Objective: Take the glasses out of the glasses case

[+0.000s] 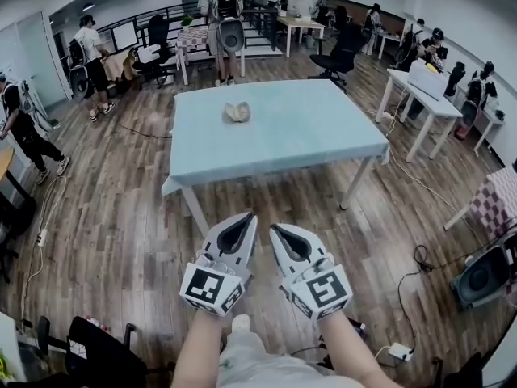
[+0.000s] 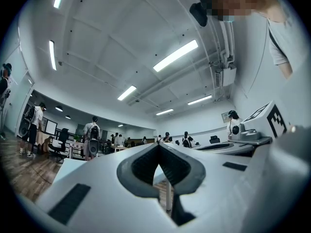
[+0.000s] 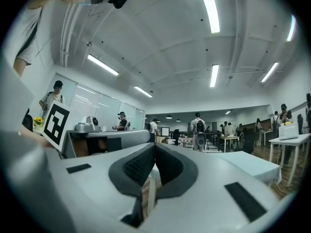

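A pale beige glasses case (image 1: pixel 237 112) lies on the light blue table (image 1: pixel 275 128), toward its far side; whether it is open I cannot tell. Both grippers hover over the wooden floor well short of the table's near edge, side by side. My left gripper (image 1: pixel 250 217) is shut with nothing in it, its tips meeting in the left gripper view (image 2: pixel 158 145). My right gripper (image 1: pixel 275 227) is shut and empty too, tips touching in the right gripper view (image 3: pixel 154 145). No glasses are visible.
Several people stand around the room, one with a backpack (image 1: pixel 220 10) beyond the table. White desks (image 1: pixel 426 95) and black chairs (image 1: pixel 339 51) line the right and back. Cables and a power strip (image 1: pixel 400 351) lie on the floor at the right; a checkered table (image 1: pixel 494 204) stands at the right edge.
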### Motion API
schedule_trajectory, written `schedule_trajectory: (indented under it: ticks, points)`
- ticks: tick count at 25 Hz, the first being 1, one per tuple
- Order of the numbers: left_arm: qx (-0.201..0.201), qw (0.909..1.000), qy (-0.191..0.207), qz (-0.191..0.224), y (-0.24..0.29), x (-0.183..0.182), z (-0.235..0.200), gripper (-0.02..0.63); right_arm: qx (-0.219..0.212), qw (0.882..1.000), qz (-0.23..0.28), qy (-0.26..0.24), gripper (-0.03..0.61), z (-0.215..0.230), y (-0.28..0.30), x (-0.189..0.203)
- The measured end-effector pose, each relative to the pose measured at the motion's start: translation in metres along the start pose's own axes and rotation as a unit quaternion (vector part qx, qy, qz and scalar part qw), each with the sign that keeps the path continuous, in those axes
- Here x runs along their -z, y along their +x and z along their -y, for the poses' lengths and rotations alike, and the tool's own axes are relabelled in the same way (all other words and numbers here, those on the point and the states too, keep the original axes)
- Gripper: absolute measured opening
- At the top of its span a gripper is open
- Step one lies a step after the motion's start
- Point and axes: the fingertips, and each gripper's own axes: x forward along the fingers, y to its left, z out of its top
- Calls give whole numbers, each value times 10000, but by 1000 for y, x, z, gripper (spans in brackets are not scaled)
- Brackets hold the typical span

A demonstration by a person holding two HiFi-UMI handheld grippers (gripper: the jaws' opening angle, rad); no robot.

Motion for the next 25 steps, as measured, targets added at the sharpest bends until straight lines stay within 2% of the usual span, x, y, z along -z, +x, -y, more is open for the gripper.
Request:
schedule_trajectory:
  ticks: [16, 25]
  points:
    - [386, 9991, -113, -98, 40, 8, -108, 8, 297, 9995, -98, 78, 6, 10, 118, 7]
    - [567, 9979, -255, -173, 53, 23, -146, 8, 471, 9987, -181, 93, 6, 17, 161, 15]
